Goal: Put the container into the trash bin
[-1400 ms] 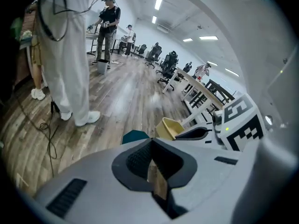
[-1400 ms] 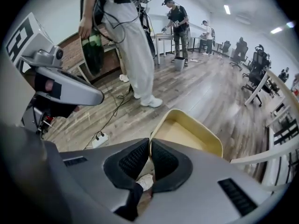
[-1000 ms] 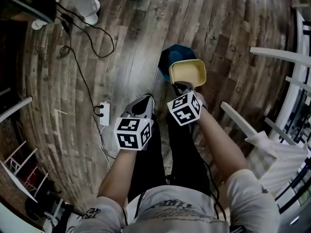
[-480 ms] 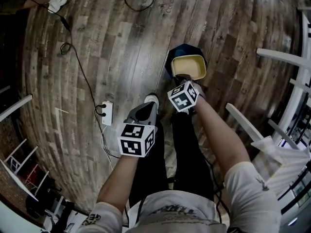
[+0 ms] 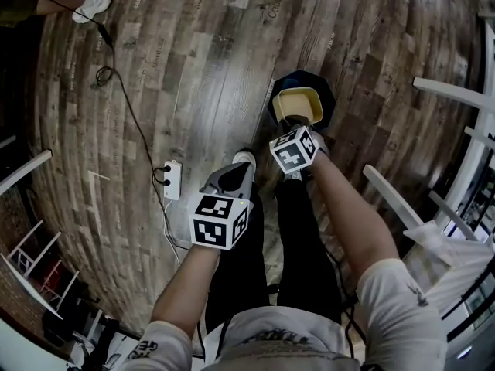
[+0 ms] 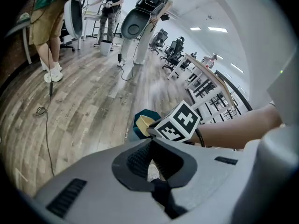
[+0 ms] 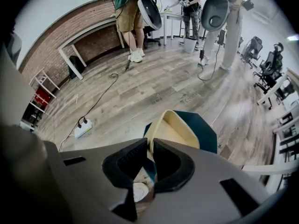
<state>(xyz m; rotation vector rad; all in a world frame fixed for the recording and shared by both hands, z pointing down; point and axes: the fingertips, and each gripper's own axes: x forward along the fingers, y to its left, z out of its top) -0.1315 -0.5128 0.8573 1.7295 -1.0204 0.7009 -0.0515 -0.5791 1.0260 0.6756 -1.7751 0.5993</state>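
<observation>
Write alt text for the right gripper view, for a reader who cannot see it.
The right gripper is opening its jaws with the rim of a cream container between them, tilted over a dark teal trash bin on a wooden floor. People stand far behind.

Note for you: container (image 5: 298, 104) looks matt cream plastic; bin (image 5: 328, 97) smooth, dark plastic; floor (image 5: 193, 68) grainy wood-look planks, slight sheen.

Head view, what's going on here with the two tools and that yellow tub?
A person holds a tool in each hand over a wood-plank floor. The right tool grips the rim of a pale yellow plastic container, which sits tilted in the mouth of a dark teal trash bin. Its jaws are opening, with the rim between them. The left tool holds nothing.
</observation>
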